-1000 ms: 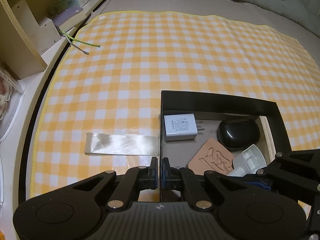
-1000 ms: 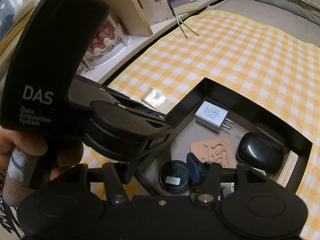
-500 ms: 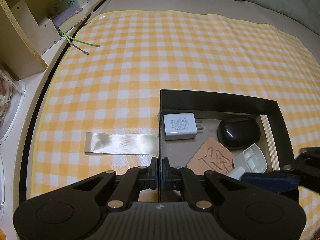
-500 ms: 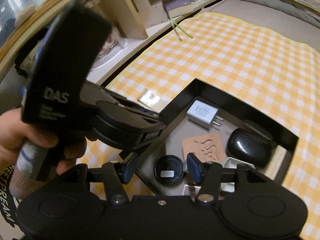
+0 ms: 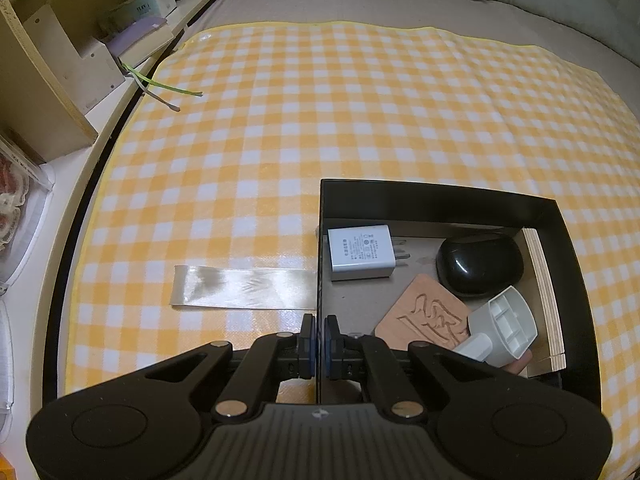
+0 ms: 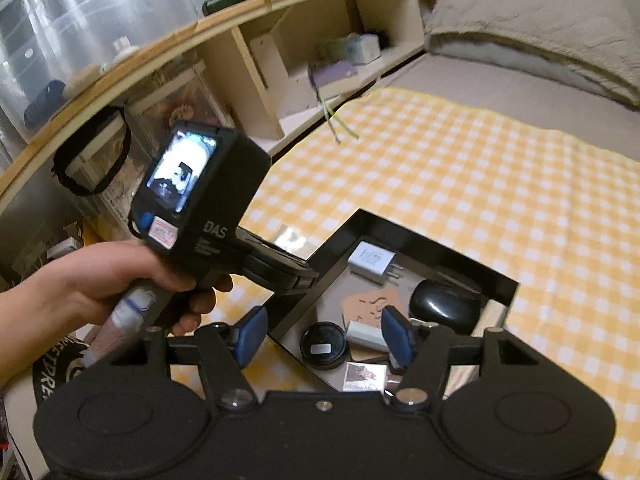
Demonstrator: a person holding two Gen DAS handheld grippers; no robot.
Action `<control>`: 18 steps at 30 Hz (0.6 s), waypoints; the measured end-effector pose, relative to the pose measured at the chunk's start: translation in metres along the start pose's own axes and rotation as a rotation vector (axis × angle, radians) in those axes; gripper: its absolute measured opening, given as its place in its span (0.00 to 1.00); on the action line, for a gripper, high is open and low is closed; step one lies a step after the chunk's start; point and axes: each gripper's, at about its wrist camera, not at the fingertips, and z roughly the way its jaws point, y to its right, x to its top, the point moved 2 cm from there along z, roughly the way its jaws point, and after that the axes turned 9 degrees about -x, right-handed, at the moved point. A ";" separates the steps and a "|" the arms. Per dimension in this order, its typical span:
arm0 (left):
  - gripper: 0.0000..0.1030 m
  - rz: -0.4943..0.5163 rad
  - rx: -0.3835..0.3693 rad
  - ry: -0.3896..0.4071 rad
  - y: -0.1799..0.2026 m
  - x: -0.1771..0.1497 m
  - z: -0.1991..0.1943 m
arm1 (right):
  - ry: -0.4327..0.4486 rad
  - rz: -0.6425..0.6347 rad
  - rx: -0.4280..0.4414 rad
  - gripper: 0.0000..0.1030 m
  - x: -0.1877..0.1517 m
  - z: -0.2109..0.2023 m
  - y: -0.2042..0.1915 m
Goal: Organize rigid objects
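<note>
The yellow checked cloth [image 5: 360, 120] lies bare over most of its spread, so a hand could pass freely there; only a strip of clear tape [image 5: 244, 288] lies flat beside the black box [image 5: 440, 196], and two thin straws [image 5: 168, 92] poke in from the shelf [image 5: 60, 92] at the far left edge. Inside the box the floor is crowded (charger [image 5: 360, 252], black case [image 5: 480, 264], wooden tile [image 5: 424, 320], white plastic piece [image 5: 504, 328], round black lid [image 6: 322, 345]), with a little bare floor near the left wall. The left gripper [image 5: 319, 340] is clamped on that wall, blocking its near end.
</note>
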 end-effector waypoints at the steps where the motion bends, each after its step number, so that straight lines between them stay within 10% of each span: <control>1: 0.05 0.000 0.001 0.001 0.000 0.000 0.000 | 0.010 0.004 -0.009 0.63 -0.002 -0.006 0.001; 18: 0.15 0.036 0.033 0.061 0.003 -0.011 -0.020 | 0.121 0.066 -0.155 0.78 -0.053 -0.051 0.007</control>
